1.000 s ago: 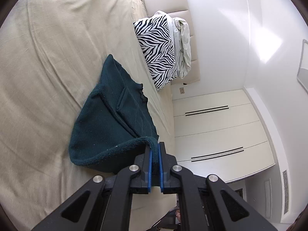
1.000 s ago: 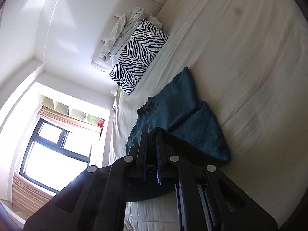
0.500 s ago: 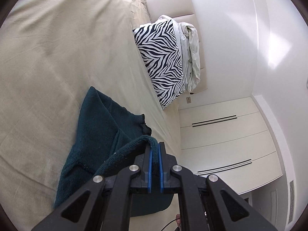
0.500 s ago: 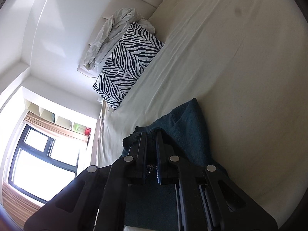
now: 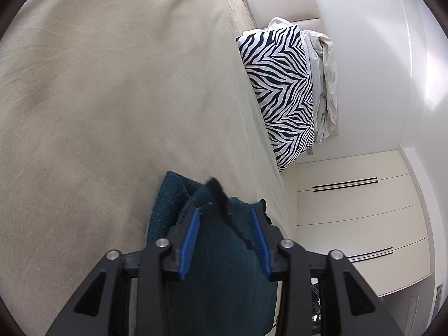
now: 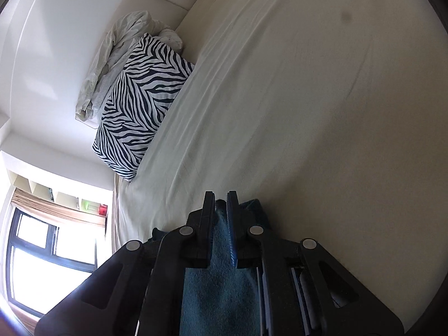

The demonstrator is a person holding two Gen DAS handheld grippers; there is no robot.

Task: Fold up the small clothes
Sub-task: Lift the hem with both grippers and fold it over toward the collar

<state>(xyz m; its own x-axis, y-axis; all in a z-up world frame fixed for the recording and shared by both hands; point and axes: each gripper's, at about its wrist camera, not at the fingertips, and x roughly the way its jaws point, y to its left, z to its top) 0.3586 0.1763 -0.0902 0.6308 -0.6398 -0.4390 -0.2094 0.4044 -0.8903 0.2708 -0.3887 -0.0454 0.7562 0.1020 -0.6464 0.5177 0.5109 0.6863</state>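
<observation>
Since a second ago the left gripper has spread its blue pads apart, letting go of the dark teal garment — now bunched low in the frame on the beige sheet. Right gripper stands slightly parted, cloth between its fingers — grip uncertain.

bed — covered by beige sheet | zebra-print pillow — leaned at headboard | crumpled pale cloth tucked behind pillow | white wardrobe | window seen

Both wrist views close over bed, sharing zebra pillow.
</observation>
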